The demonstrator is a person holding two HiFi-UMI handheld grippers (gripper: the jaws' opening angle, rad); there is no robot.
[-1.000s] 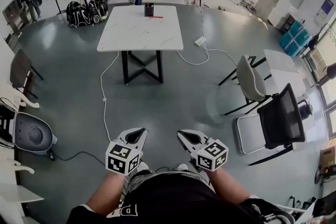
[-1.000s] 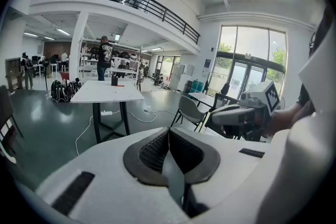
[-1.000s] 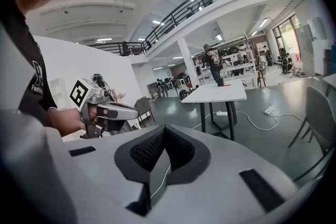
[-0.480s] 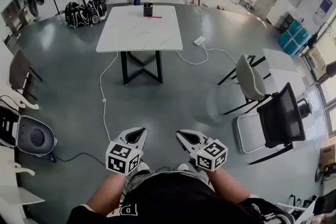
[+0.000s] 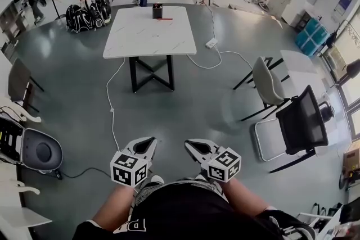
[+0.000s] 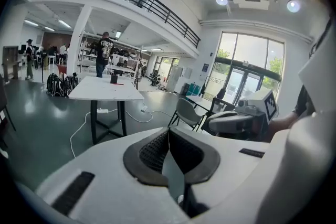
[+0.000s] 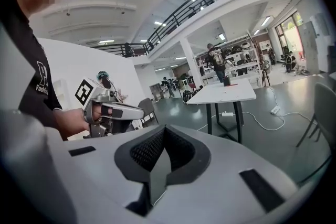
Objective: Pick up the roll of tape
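I am holding the left gripper and the right gripper side by side, low in front of my body, over grey floor; both pairs of jaws are pressed together with nothing between them; I am not making out the roll of tape anywhere; a small dark container and a red item are sitting at the far end of the white table, well ahead, too small to identify; in my judgement, I should be getting close to that table first, then opening one gripper wide before reaching.
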